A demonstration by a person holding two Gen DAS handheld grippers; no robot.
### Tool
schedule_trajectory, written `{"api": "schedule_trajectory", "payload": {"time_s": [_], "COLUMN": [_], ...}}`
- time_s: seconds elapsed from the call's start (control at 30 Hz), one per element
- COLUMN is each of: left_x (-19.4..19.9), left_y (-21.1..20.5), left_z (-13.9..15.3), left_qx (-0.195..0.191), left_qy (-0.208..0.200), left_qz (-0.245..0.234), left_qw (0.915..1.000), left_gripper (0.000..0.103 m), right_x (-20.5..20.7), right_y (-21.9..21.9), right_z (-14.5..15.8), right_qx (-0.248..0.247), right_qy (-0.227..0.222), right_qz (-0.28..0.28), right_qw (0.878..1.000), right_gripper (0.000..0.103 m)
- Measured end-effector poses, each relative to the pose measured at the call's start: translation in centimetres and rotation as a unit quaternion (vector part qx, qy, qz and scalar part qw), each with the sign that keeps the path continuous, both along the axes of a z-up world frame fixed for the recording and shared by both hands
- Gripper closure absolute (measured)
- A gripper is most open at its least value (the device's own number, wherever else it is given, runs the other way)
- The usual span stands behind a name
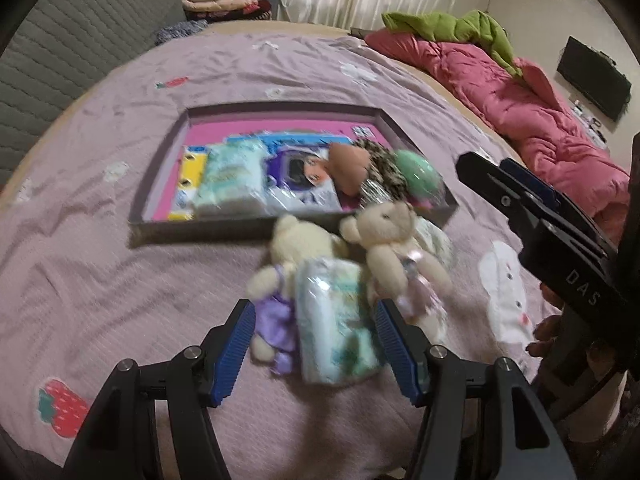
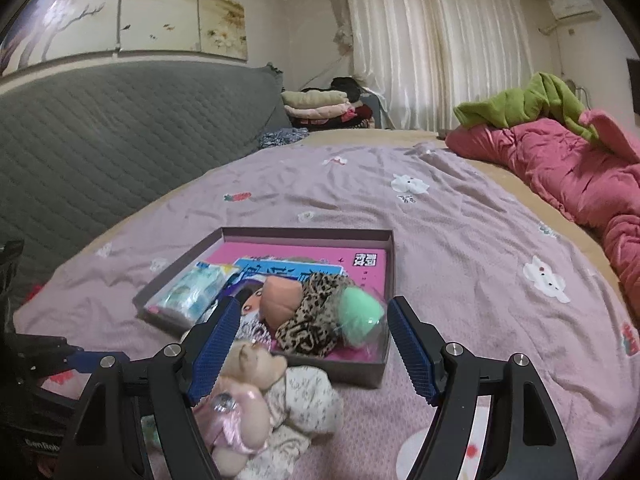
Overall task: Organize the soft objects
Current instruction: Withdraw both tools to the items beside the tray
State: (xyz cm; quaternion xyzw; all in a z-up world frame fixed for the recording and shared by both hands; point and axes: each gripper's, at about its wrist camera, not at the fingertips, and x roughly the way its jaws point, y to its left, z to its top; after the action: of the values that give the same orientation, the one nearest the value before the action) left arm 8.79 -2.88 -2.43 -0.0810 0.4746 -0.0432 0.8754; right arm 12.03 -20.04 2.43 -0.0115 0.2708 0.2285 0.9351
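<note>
A shallow grey box (image 1: 200, 230) (image 2: 344, 372) lies on the pink bedspread. It holds a wrapped tissue pack (image 1: 230, 178) (image 2: 188, 292), books, a brown pad (image 1: 348, 166) (image 2: 280, 296), a leopard-print cloth (image 2: 316, 320) and a green sponge (image 1: 416, 170) (image 2: 360, 316). In front of the box lie a bear in purple (image 1: 280, 280), a second tissue pack (image 1: 336, 320), a bear in pink (image 1: 396, 252) (image 2: 248, 392) and a floral cloth (image 2: 308, 404). My left gripper (image 1: 316, 352) is open around the second pack. My right gripper (image 2: 312, 348) (image 1: 520, 196) is open above the box's near edge.
A pink quilt (image 2: 560, 168) and green blanket (image 2: 520, 104) lie along the bed's right side. A grey quilted headboard (image 2: 100, 128) is on the left. Folded clothes (image 2: 320, 108) are stacked behind the bed.
</note>
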Motion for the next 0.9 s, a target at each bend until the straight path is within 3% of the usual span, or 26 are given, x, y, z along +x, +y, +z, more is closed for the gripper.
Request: {"api": "schedule_trajectory", "payload": {"time_s": [0.3, 0.4, 0.57, 0.67, 0.9], "left_x": [-0.5, -0.5, -0.3, -0.1, 0.5], "left_y": [0.0, 0.0, 0.0, 0.3, 1.0], "left_z": [-1.6, -1.7, -1.6, -1.7, -2.6], "left_qx": [-0.054, -0.078, -0.097, -0.125, -0.141], "left_qy": [0.021, 0.020, 0.017, 0.017, 0.038], "left_qz": [-0.009, -0.016, -0.024, -0.032, -0.022], "left_qw": [0.9983, 0.9967, 0.9948, 0.9915, 0.9890], "left_gripper": [0.041, 0.044, 0.061, 0.063, 0.063], "right_x": [-1.8, -1.9, -1.5, -1.5, -1.2], "right_y": [-0.6, -1.1, -0.7, -0.2, -0.5], "right_z": [-0.5, -0.8, -1.6, -2.1, -2.3], "right_qx": [-0.025, -0.028, -0.022, -0.027, -0.019], "right_qy": [0.014, 0.027, 0.056, 0.064, 0.064], "right_qz": [-0.007, -0.008, 0.017, 0.030, 0.011], "right_qw": [1.000, 0.999, 0.998, 0.997, 0.998], "right_gripper": [0.026, 0.026, 0.026, 0.026, 0.026]}}
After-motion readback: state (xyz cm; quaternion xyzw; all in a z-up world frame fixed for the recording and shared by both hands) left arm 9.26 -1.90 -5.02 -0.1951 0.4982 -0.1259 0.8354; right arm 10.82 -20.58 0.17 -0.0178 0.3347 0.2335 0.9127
